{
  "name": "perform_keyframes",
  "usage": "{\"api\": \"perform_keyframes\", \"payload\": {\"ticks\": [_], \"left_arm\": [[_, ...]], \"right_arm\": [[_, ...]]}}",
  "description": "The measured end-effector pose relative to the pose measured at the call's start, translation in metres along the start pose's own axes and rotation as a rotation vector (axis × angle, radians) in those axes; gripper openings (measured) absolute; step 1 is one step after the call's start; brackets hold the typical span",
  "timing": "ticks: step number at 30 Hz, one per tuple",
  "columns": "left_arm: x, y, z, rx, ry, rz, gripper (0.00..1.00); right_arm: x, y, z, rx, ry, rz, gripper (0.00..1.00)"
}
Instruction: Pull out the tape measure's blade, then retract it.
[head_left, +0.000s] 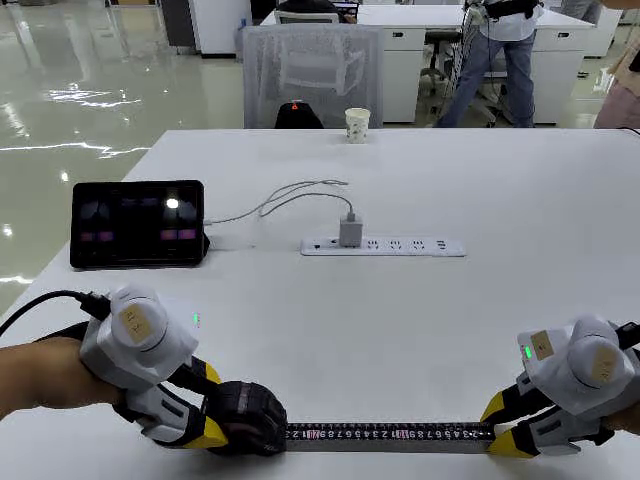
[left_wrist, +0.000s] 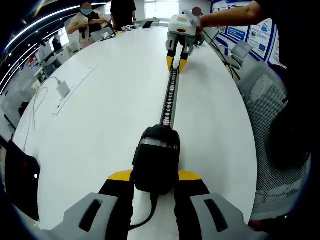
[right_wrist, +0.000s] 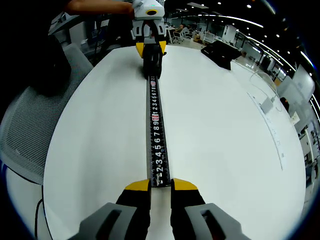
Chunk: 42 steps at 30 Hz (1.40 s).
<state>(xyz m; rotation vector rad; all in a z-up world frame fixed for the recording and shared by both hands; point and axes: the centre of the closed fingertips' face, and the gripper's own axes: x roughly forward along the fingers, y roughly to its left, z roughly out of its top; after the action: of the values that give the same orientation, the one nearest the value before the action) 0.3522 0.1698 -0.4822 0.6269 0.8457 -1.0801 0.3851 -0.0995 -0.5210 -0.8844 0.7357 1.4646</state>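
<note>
The black tape measure case rests on the white table near its front edge, with my left gripper shut on it. Its dark numbered blade lies flat along the table, pulled out to the right. My right gripper is shut on the blade's end. The left gripper with the case appears far off in the right gripper view, and the right gripper far off in the left gripper view.
A black tablet stands at the left. A white power strip with a plugged charger and cable lies mid-table. A paper cup sits at the far edge, by a mesh chair. People stand beyond.
</note>
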Motion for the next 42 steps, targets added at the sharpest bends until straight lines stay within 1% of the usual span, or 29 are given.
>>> {"api": "perform_keyframes", "payload": {"ticks": [6,17,23,27,30,32,34,36,38,42], "left_arm": [[0.0,0.001,0.001,-0.002,0.012,0.009,0.26],[0.0,0.001,0.0,0.011,0.025,0.024,0.26],[-0.002,0.002,0.001,0.003,0.023,0.041,0.27],[-0.004,0.003,0.0,-0.009,0.02,0.057,0.32],[-0.006,0.0,-0.001,-0.022,0.021,0.058,0.36],[-0.008,-0.001,-0.003,-0.033,0.017,0.069,0.37],[-0.009,-0.002,-0.003,-0.06,0.005,0.081,0.41],[-0.011,-0.004,-0.004,-0.075,-0.002,0.089,0.45],[-0.013,-0.006,-0.006,-0.091,-0.007,0.095,0.47],[-0.018,-0.009,-0.009,-0.139,-0.029,0.124,0.55]], "right_arm": [[0.0,0.001,0.0,-0.005,0.011,0.001,0.12],[0.0,0.003,0.0,0.005,0.02,-0.007,0.13],[-0.003,0.005,-0.002,0.021,0.018,-0.02,0.17],[-0.005,0.007,-0.006,0.044,0.015,-0.04,0.22],[-0.008,0.01,-0.008,0.062,0.011,-0.05,0.26],[-0.01,0.011,-0.009,0.078,0.006,-0.064,0.29],[-0.012,0.012,-0.008,0.095,-0.004,-0.073,0.32],[-0.013,0.013,-0.008,0.114,-0.015,-0.085,0.35],[-0.015,0.016,-0.007,0.131,-0.024,-0.093,0.39],[-0.017,0.02,-0.007,0.176,-0.043,-0.108,0.45]]}}
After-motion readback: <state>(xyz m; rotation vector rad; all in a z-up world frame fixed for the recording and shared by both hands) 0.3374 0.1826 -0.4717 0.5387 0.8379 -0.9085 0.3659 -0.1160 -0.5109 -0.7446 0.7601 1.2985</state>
